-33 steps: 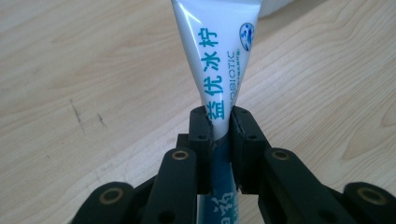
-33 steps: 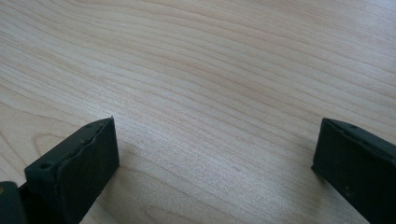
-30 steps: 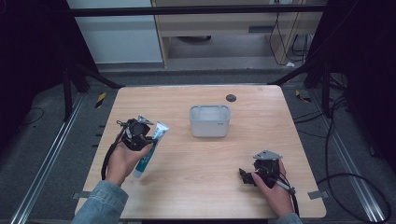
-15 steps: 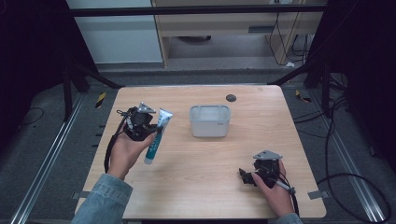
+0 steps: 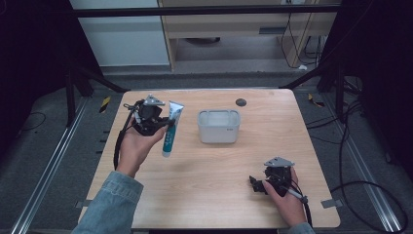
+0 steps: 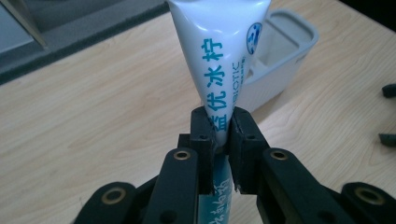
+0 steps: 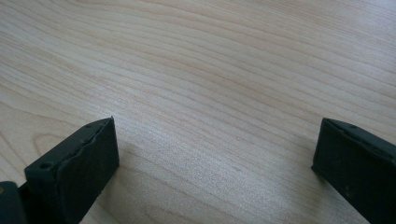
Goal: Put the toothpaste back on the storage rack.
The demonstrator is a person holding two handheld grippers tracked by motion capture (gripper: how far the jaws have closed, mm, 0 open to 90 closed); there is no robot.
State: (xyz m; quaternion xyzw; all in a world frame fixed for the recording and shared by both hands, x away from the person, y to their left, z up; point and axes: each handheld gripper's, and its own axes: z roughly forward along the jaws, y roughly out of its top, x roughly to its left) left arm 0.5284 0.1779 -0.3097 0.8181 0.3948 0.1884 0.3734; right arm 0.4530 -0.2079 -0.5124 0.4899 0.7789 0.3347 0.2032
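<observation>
A white and teal tube (image 5: 171, 128) (image 6: 219, 65) hangs lifted above the table's left side, and my left gripper (image 5: 163, 127) (image 6: 223, 140) is shut on its middle. The tube's flat crimped end points up and toward the far side. A pale grey open-topped box (image 5: 218, 126) (image 6: 280, 60) stands at the table's middle, just right of the tube. Near the front right edge my right gripper (image 5: 254, 184) (image 7: 212, 158) rests low over bare wood, open, with nothing between its jaws.
A small dark round disc (image 5: 240, 102) lies near the far edge of the wooden table (image 5: 204, 195). Dark floor, metal rails and cables surround the table. A shelf unit stands beyond the far edge.
The left hand has carried the tube up and toward the far right, closer to the grey box, and turned it more upright. The right gripper has stayed put.
</observation>
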